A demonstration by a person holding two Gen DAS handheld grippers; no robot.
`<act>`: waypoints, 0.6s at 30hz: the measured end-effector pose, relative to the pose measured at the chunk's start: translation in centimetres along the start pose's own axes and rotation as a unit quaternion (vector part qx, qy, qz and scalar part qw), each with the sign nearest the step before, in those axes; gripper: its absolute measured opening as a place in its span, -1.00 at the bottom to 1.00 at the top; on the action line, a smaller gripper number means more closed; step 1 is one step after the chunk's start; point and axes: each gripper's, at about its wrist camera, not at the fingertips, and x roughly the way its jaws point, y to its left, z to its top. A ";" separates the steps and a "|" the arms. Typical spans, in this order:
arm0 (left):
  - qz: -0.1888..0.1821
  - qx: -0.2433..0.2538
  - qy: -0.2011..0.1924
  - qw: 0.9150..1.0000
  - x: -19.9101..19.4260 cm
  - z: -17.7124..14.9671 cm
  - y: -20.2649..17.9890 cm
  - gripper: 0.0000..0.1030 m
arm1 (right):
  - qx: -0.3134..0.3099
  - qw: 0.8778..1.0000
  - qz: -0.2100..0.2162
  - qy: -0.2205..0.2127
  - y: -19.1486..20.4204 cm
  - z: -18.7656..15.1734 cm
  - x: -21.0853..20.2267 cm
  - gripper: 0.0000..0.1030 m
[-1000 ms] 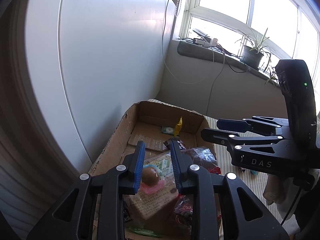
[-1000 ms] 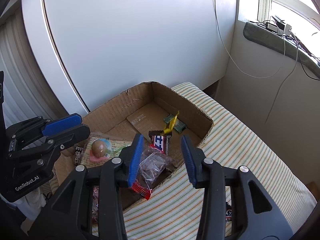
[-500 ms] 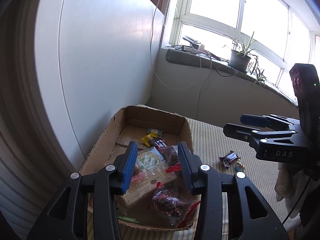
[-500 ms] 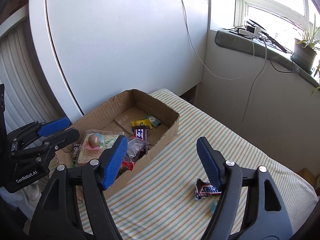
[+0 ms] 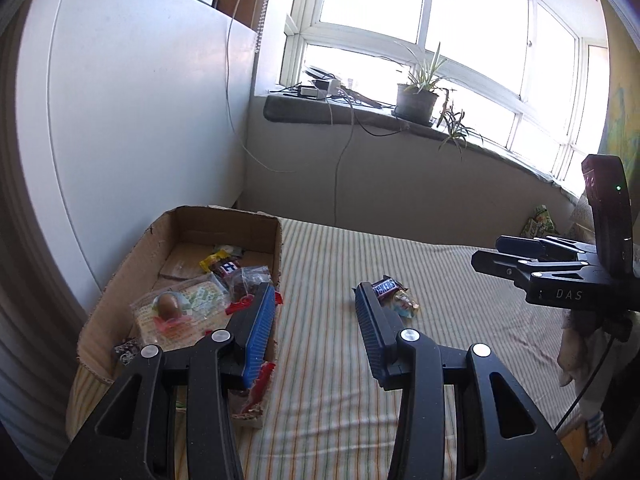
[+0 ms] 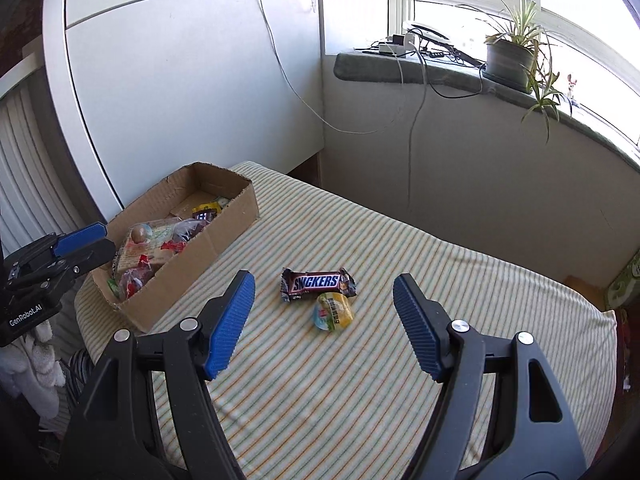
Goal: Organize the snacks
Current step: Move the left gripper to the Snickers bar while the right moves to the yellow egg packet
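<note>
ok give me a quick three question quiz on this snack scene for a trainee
1. True or false: the Snickers bar lies inside the cardboard box.
2. What touches the bar on the striped cloth? A) a small yellow jelly cup B) a spoon C) a mug
3. Fill in: the right gripper is ____, with nothing between its fingers.

Key:
1. False; it lies on the cloth, outside the box.
2. A
3. open
</note>
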 end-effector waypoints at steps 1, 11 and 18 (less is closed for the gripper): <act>-0.007 0.003 0.003 1.000 0.2 -0.1 -0.5 -0.21 | 0.005 1.000 0.000 0.001 -0.4 -0.4 0.0 0.44; -0.061 -0.002 0.055 0.997 6.1 0.1 -4.3 -0.24 | 0.003 0.998 0.031 0.051 -1.5 -3.2 3.8 0.03; -0.074 -0.028 0.096 0.992 11.8 0.0 -4.9 -0.25 | -0.016 0.995 0.052 0.089 -1.4 -3.5 9.1 -0.14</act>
